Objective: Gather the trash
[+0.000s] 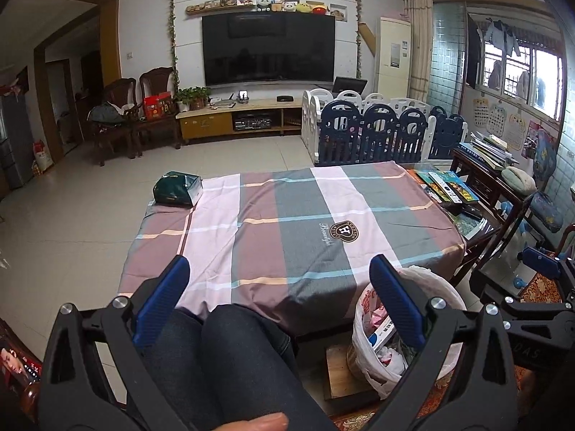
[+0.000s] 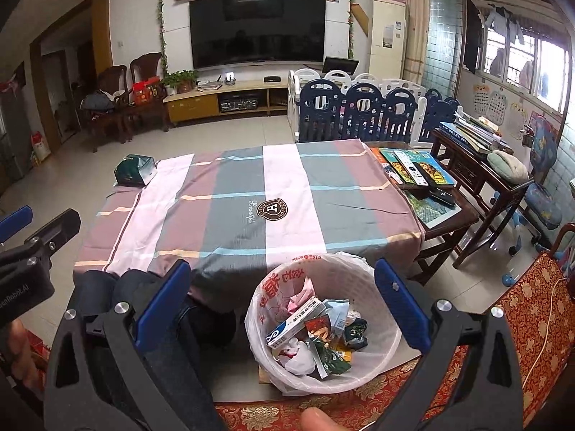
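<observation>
A white waste bin lined with a printed plastic bag stands on the floor at the table's near right corner; it holds a blue-and-white box, wrappers and crumpled paper. It also shows in the left wrist view. My right gripper is open and empty, held above the bin. My left gripper is open and empty, over the person's knees at the table's near edge. The checked tablecloth bears only a dark green tissue pack at its far left corner.
Books and remotes lie on the table's uncovered right end. A dark wooden side table with books stands to the right. A blue-and-white playpen fence stands behind the table. A red patterned cushion lies at near right.
</observation>
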Tool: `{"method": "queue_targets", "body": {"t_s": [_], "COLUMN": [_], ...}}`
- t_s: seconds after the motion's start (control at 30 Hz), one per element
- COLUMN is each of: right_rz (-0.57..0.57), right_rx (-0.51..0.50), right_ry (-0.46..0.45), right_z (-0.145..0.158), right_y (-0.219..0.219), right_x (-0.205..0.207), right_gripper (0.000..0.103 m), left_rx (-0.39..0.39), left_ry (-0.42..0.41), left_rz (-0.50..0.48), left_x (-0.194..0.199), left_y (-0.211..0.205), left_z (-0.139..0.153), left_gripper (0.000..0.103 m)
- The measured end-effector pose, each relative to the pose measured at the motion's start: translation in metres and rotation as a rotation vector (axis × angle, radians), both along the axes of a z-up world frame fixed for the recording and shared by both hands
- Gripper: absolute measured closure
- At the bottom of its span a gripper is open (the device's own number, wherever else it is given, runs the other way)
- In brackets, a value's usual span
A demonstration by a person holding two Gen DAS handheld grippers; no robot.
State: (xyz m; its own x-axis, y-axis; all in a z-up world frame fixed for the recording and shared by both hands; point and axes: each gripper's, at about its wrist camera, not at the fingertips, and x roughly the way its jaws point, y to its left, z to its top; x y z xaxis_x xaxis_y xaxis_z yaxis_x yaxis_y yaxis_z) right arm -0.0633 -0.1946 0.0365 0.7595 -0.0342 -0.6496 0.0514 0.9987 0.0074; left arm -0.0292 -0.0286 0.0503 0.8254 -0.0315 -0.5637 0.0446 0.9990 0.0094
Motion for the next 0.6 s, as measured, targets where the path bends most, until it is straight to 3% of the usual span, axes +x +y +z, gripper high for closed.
{"method": "queue_targets", "body": {"t_s": [0.6], "right_rz": [-0.021], "right_rx": [-0.002], "right_ry": [0.020], "right_z": [-0.0018], "right_y": [-0.0007], "right_x": [0.0019], "right_gripper": [0.004], "left_rx": [-0.015], "left_ry": [0.022], "left_rz": [0.009], "left_x": [0.0036], "left_y": [0.0040], "left_z": [-0.0009], "left_gripper": [0.003]}}
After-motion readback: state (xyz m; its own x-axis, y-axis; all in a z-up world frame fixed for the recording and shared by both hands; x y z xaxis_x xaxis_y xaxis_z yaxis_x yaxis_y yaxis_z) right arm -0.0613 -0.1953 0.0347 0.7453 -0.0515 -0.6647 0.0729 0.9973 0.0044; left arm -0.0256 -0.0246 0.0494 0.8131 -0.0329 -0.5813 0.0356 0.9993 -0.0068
